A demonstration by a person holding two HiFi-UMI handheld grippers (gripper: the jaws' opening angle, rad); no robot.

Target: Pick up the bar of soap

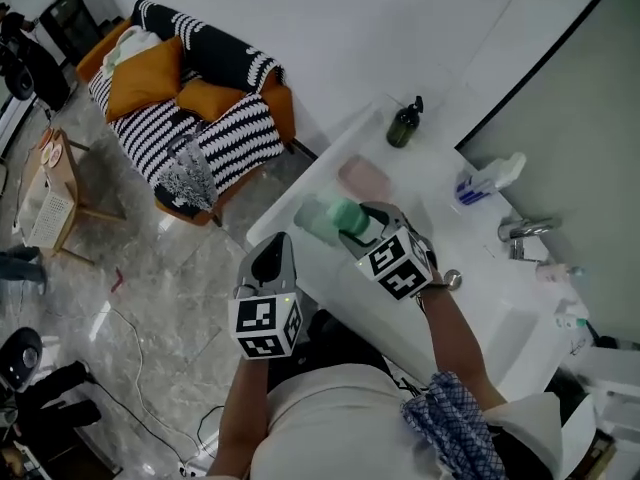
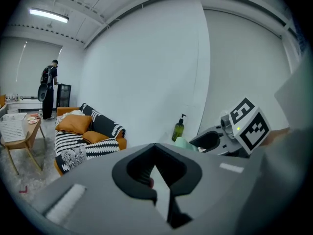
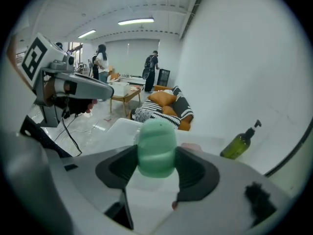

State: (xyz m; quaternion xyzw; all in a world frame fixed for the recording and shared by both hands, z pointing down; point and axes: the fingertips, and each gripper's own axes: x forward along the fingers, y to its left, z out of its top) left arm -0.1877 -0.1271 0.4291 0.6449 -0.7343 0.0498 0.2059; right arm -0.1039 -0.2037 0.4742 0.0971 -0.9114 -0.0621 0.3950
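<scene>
The right gripper point(image 3: 157, 168) is clamped on the green bar of soap point(image 3: 156, 143), one dark pad pressed to each side, with the bar's rounded end sticking up past the jaw tips. In the head view the soap is held off the surface, over the near edge of the white tabletop point(image 1: 430, 183) and just short of a pink dish point(image 1: 363, 178) that lies on it. The left gripper point(image 2: 155, 148) has its jaws together with nothing between them; it hangs out over the floor, beside the tabletop's edge and to the left of the right gripper.

Further along the tabletop, a dark green pump bottle point(image 1: 404, 126) stands near the wall. A white tube with blue print point(image 1: 485, 181) lies close to a chrome faucet point(image 1: 524, 230). The wall behind is plain white.

The floor point(image 1: 170, 298) is glossy grey marble with a thin cable trailing across it. An orange sofa point(image 1: 195, 108) with black-and-white striped throws and orange cushions stands against the wall, and a small wooden side table point(image 1: 58, 168) sits beside it. In the right gripper view, people point(image 3: 101, 62) stand at the far end of the room under strip lights point(image 3: 136, 21).

The person's right forearm point(image 1: 455, 328) reaches up and left from a blue patterned sleeve point(image 1: 455, 418). The left arm point(image 1: 240, 408) stays closer to the body, pointing forward.
</scene>
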